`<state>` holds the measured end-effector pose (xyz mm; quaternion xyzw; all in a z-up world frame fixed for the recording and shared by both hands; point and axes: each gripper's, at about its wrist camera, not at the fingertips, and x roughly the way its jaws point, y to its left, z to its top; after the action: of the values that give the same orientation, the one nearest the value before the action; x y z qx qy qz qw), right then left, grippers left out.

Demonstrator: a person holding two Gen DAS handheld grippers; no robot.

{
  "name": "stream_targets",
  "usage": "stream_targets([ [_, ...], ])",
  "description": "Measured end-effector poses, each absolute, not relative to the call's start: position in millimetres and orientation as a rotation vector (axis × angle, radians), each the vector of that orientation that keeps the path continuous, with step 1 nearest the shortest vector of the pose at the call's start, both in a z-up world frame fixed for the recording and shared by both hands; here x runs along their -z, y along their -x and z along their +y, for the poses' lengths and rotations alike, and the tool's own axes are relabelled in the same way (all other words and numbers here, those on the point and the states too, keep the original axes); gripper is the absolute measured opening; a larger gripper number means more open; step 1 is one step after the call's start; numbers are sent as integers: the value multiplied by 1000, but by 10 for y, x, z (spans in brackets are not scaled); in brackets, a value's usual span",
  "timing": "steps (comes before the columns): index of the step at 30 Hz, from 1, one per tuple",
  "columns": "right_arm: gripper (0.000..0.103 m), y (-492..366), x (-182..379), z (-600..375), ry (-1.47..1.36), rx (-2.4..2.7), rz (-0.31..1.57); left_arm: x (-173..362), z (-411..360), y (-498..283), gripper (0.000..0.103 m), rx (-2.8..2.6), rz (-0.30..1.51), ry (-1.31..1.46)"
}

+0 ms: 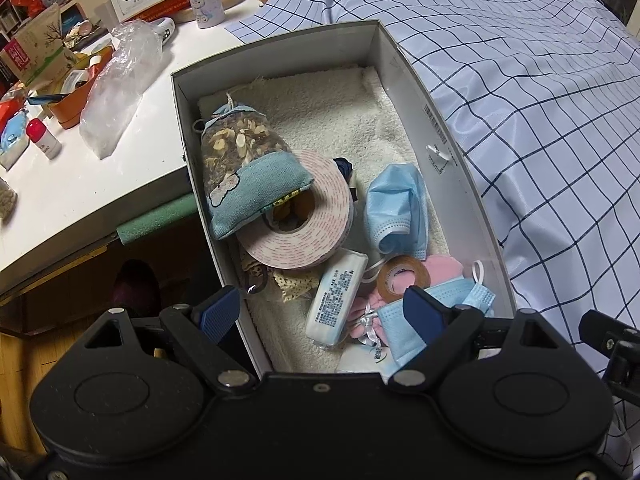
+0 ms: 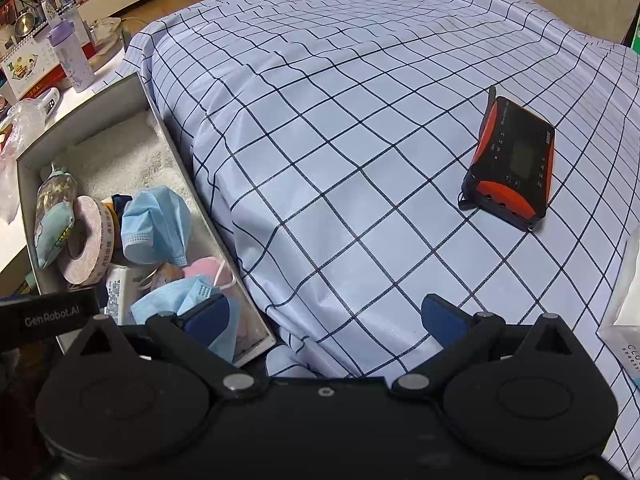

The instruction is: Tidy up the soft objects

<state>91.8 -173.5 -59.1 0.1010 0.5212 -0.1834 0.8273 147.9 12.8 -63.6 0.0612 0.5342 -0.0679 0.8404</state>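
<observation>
Blue masks (image 1: 396, 208), a sachet (image 1: 244, 176) and tape rolls (image 1: 304, 216) lie in the white box (image 1: 444, 152) between counter (image 1: 80, 184) and bed (image 2: 360, 160). Left claw (image 1: 324, 312) hangs wide open above the near mask, holding nothing; right claw (image 2: 324, 316) is open and empty over the bed. Next move probably: lower and close on one soft piece.

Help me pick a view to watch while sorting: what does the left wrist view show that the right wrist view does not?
Only the left wrist view shows the amber tape roll and the crinkled plastic bag on the white table.

Only the right wrist view shows the black and orange device lying on the checked sheet.

Both show the grey box, the sachet leaning on the big pink tape roll, and blue face masks. Both grippers, left and right, are open.
</observation>
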Motion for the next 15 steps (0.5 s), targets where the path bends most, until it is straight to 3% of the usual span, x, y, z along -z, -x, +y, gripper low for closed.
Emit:
stream_targets([
  [15,103,-919,606,-1752,-222,393,1110,643,125,-1482,86,137,1134,-129],
])
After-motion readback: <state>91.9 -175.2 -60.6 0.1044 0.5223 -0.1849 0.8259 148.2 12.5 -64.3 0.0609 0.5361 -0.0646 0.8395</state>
